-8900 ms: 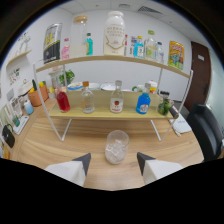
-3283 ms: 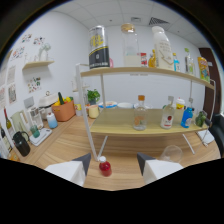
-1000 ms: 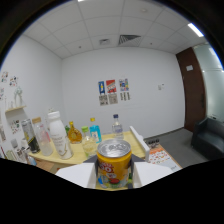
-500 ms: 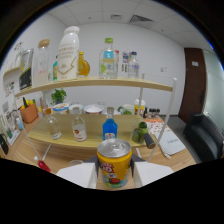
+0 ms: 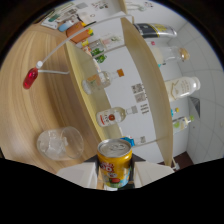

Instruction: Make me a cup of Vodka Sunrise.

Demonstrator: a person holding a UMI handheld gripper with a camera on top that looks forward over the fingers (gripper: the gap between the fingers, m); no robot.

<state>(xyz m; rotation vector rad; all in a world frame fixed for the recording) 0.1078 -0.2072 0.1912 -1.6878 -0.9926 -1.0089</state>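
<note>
A small red bottle point(image 5: 30, 78) lies on the wooden table point(image 5: 20, 110) well off to the left; nearer, a clear glass with ice point(image 5: 60, 144) sits just left of the fingers, mouth toward the camera since the whole view is rolled sideways; the gripper point(image 5: 115, 172) holds a yellow juice can point(image 5: 114, 162), both fingers pressed on its sides, lid apparently sealed; beyond it a two-tier shelf point(image 5: 150, 85) carries a vodka bottle point(image 5: 112, 116) and other bottles. The risk, as I judge it: tipped this far, an opened can could spill beside the glass; a loose grip could drop it.
</note>
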